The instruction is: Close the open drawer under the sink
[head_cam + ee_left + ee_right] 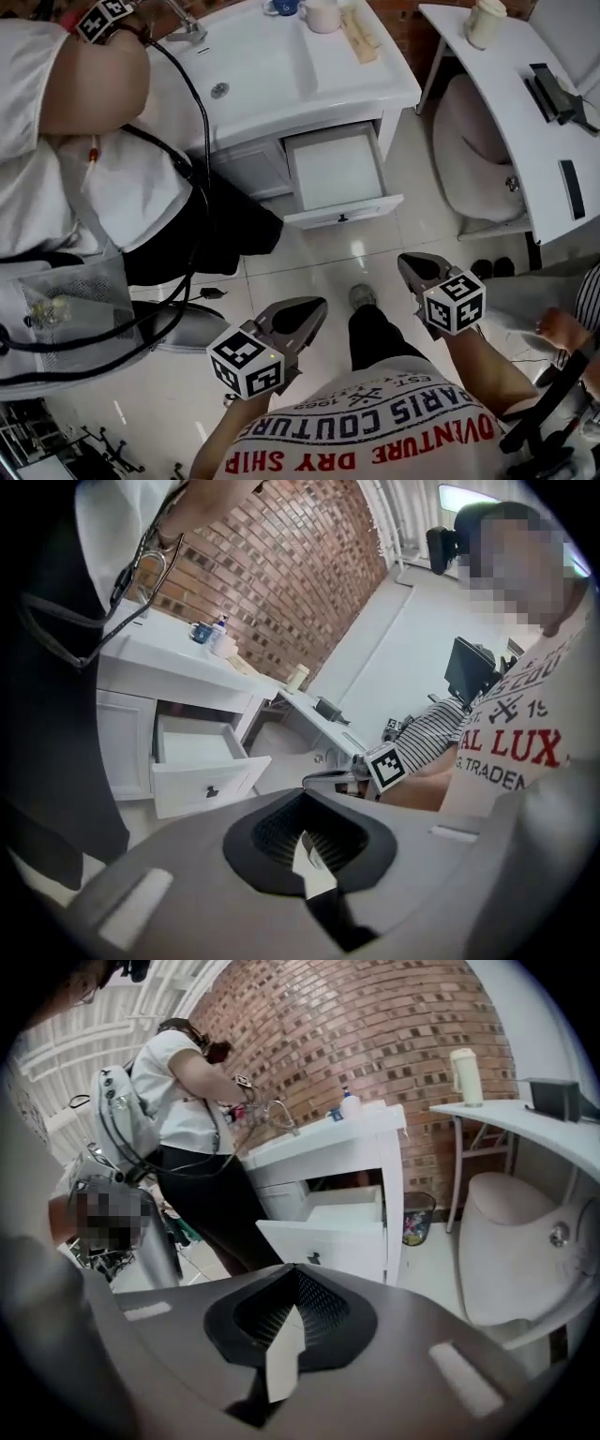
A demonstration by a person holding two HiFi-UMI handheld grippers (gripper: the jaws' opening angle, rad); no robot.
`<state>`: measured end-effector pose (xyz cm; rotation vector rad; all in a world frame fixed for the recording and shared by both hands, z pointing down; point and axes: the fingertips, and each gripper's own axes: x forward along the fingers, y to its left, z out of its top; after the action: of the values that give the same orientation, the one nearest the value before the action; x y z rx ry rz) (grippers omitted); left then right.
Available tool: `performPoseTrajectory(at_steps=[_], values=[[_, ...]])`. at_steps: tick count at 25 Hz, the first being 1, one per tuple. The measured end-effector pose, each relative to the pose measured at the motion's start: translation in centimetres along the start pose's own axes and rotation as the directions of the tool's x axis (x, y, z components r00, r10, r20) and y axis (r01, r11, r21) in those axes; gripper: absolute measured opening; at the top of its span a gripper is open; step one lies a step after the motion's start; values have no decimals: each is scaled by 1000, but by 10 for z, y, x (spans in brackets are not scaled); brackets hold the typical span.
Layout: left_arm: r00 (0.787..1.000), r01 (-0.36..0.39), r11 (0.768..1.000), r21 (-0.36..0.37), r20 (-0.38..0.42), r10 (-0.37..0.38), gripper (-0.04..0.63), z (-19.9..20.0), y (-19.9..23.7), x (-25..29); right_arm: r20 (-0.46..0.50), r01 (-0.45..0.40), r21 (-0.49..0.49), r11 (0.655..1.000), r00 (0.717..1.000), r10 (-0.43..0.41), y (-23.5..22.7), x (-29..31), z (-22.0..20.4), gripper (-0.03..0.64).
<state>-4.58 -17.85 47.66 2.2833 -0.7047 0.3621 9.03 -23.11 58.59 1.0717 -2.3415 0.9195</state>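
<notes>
The white drawer (336, 172) under the sink (253, 70) stands pulled out and looks empty, its front panel with a small dark knob (342, 217) facing me. It also shows in the left gripper view as the drawer (199, 761) and in the right gripper view as the drawer (330, 1227). My left gripper (317, 306) hangs over the floor tiles, well short of the drawer, jaws together and holding nothing. My right gripper (406, 263) is also shut and empty, below and right of the drawer front. Both point toward the cabinet.
A person in a white top (66, 112) stands at the sink's left with black cables (187, 234) trailing down. A white desk (525, 103) and a round white seat (473, 141) stand to the right. A small bin (416, 1218) sits beside the cabinet. Cups (319, 14) rest on the sink top.
</notes>
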Motion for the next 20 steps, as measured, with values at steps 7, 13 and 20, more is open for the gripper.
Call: performPoseTrajectory(at_steps=[7,13,20], values=[[998,-6,998,-61,-65,2,-18,9,48,33,-66,98,106,989,994,-92,-75,76,-17,8],[996,-15,995,-102,-92,6,-18,1,58,57,-59,105,137,985,994,-97,-107,112,-16,8],[995,-26,991,-128,-103,12,-18,2,65,70,-44,82,163,983,996,-75,-118,130,-1,8]])
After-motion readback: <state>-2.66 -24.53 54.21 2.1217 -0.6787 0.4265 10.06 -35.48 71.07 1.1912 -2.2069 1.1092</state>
